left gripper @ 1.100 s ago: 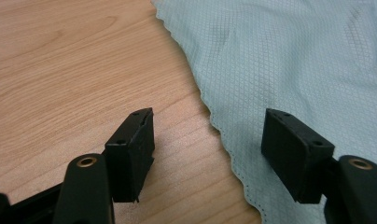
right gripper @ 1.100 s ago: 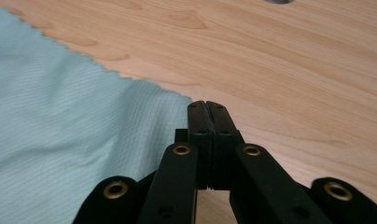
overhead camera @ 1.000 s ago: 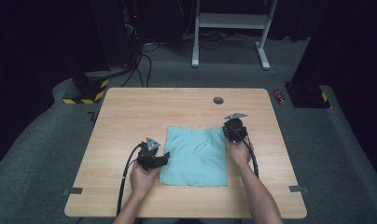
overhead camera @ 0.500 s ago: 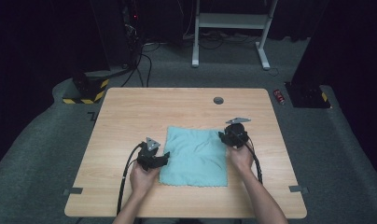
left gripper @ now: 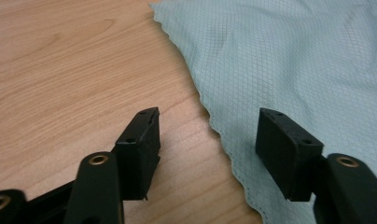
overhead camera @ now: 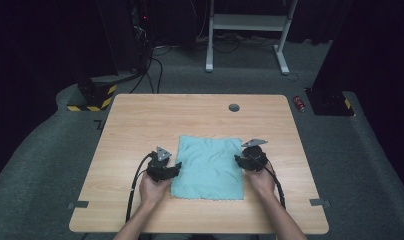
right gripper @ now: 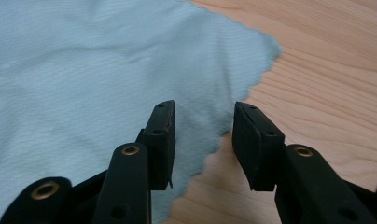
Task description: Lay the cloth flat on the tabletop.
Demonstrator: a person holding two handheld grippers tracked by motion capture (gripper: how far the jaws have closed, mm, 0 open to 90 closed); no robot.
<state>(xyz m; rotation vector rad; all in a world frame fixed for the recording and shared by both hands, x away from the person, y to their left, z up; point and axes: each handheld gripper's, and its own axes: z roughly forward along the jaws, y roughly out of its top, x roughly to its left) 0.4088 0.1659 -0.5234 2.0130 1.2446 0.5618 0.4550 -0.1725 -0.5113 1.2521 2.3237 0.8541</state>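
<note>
The wooden table [overhead camera: 140, 125] carries a light blue cloth [overhead camera: 208, 166] spread flat just toward six o'clock of its centre, a grey round grommet [overhead camera: 234, 107] well apart at twelve o'clock. The cloth is close to square, slightly longer from twelve to six, its edges lying square with the table's sides; faint wrinkles cross it.

Since a second ago the right gripper [overhead camera: 241, 161] has come down from the cloth's far corner at about two o'clock to the middle of its three o'clock edge, while the left gripper [overhead camera: 176, 166] has stayed at the nine o'clock edge.

Both grippers are parted and hold nothing. In the left gripper view the scalloped hem runs between the jaws, the gap wide; in the right gripper view the gap is narrower, the hem again between the jaws.

Whether the jaw tips touch the cloth cannot be told. The person's forearms are cut off at the bottom of the high view.
</note>
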